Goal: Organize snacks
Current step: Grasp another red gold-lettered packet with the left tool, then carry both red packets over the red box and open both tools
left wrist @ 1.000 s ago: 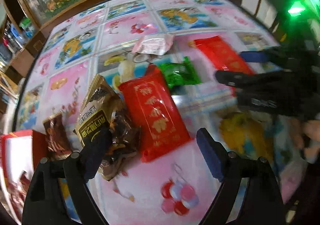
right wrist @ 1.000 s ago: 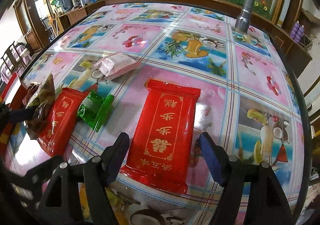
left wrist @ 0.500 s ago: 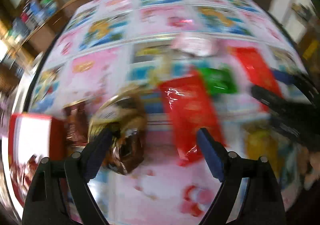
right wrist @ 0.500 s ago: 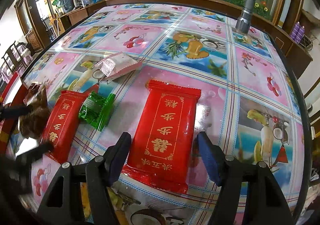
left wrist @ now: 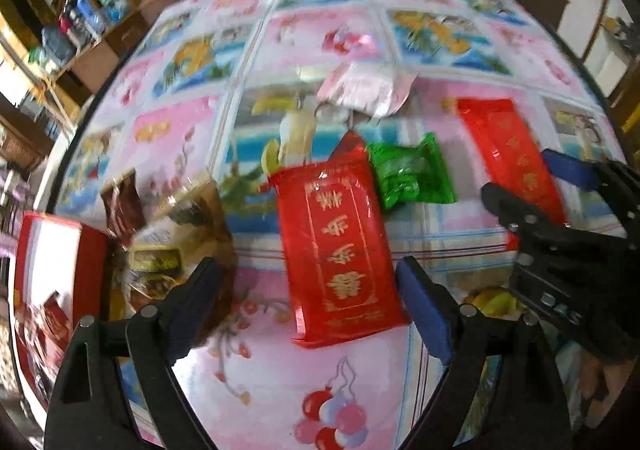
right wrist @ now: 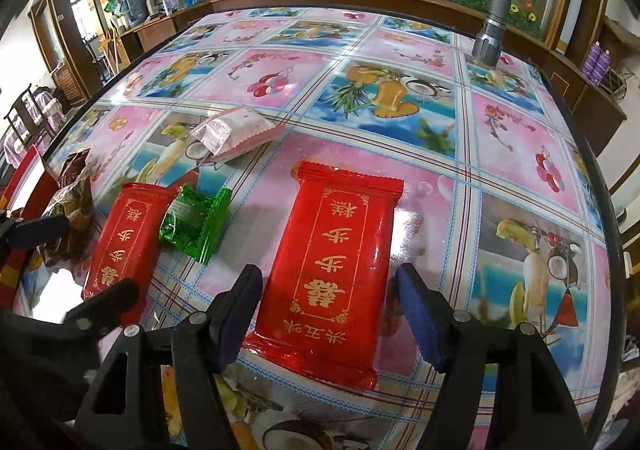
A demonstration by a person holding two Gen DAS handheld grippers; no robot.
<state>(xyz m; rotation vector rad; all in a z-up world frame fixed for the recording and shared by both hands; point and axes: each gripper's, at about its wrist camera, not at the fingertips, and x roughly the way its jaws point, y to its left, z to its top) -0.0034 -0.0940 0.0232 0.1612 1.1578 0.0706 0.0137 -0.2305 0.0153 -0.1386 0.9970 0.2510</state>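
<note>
Both tools are wide open: left tool (left wrist: 308,308) straddling one red packet (left wrist: 340,246), right tool (right wrist: 330,310) straddling the other red packet (right wrist: 332,266). Looks like the pick-up step, so next is probably closing on them and moving them to the red box (left wrist: 52,274) at the surface's left edge.

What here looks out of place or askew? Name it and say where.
The snacks lie scattered at mixed angles. The green packet leans on the left red packet, and the gold bag looks crumpled. A flashlight stands at the table's far edge, no snack.
</note>
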